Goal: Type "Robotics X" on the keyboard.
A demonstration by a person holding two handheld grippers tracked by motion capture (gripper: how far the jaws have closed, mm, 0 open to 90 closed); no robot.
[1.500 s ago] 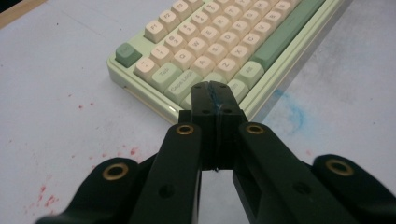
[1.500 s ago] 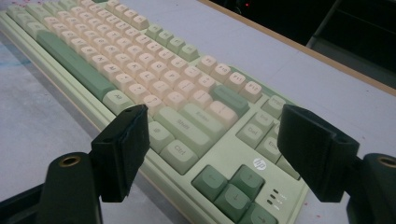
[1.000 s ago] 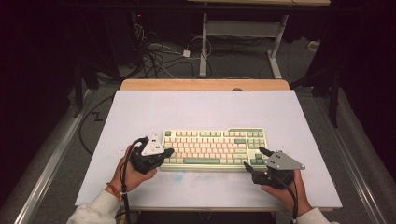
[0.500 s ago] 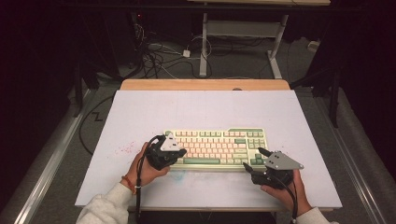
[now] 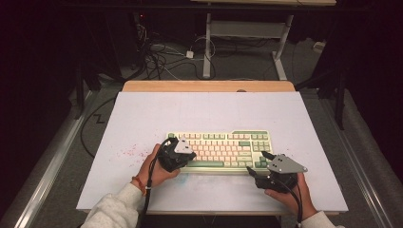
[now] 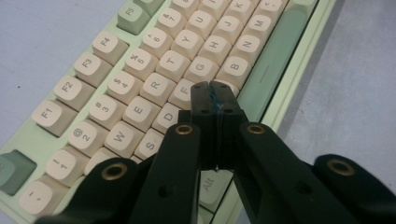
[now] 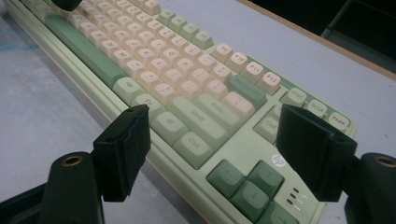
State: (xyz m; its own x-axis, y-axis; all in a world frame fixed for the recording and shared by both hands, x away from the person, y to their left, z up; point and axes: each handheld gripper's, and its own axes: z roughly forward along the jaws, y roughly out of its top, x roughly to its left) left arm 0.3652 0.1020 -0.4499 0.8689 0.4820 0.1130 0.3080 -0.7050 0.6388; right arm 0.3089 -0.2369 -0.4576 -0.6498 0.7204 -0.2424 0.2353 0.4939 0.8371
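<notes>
A pale green keyboard with cream keys [image 5: 221, 151] lies near the front of the white-topped desk [image 5: 142, 118]. The left gripper [image 6: 209, 87], fingers pressed together, hovers over its left-hand letter keys, perhaps touching one. The right gripper [image 7: 212, 154], fingers spread, frames the keyboard's right front corner.

Quick count: one keyboard [image 5: 219, 150] in pale green and cream on one white table [image 5: 142, 118]. Two handheld grippers, a left gripper [image 5: 190, 155] and a right gripper [image 5: 256, 164], one per hand, so two hands too. Each gripper carries one grey three-cornered plate, two in all. One green spacebar [image 6: 271, 67] and four arrow keys [image 7: 250, 184].
</notes>
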